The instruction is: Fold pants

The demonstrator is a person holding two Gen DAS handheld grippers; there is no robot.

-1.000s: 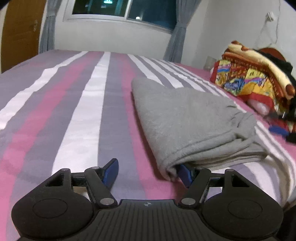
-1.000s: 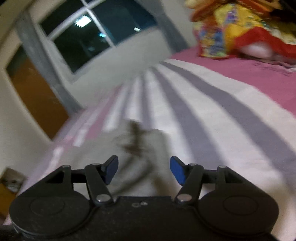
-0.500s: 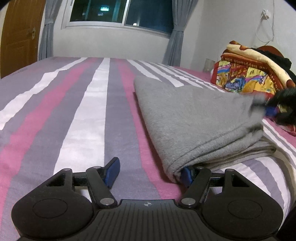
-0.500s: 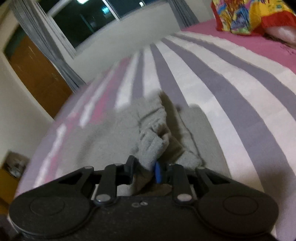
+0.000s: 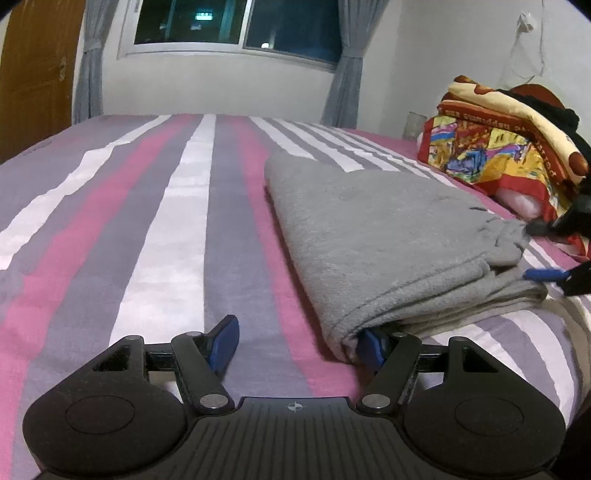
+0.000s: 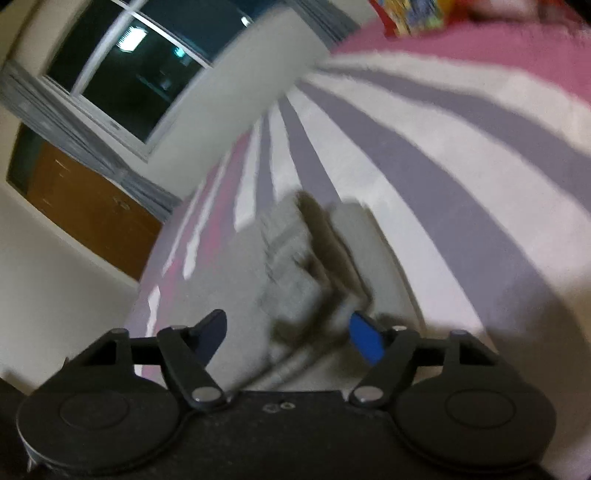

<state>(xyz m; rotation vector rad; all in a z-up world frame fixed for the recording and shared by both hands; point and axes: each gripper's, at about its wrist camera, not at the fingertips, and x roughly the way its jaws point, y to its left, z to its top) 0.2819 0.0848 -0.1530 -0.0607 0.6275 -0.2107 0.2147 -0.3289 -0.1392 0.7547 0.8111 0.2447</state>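
Grey pants [image 5: 376,236] lie folded in a thick stack on the striped bed [image 5: 147,229]. My left gripper [image 5: 299,341] is open at the stack's near corner; its right fingertip [image 5: 371,347] sits under the folded edge and the left fingertip lies on the sheet. My right gripper [image 5: 533,251] shows at the stack's right end, open. In the blurred right wrist view my right gripper [image 6: 288,332] is open with the bunched grey waistband [image 6: 291,258] between and just beyond its fingers.
A colourful folded blanket with a pillow [image 5: 506,147] lies at the bed's far right. A window with grey curtains [image 5: 236,33] and a wooden door [image 5: 33,74] stand beyond the bed.
My right gripper was shut on the bunched waistband half a second ago and has opened and let it go. My left gripper has stayed open at the near corner.
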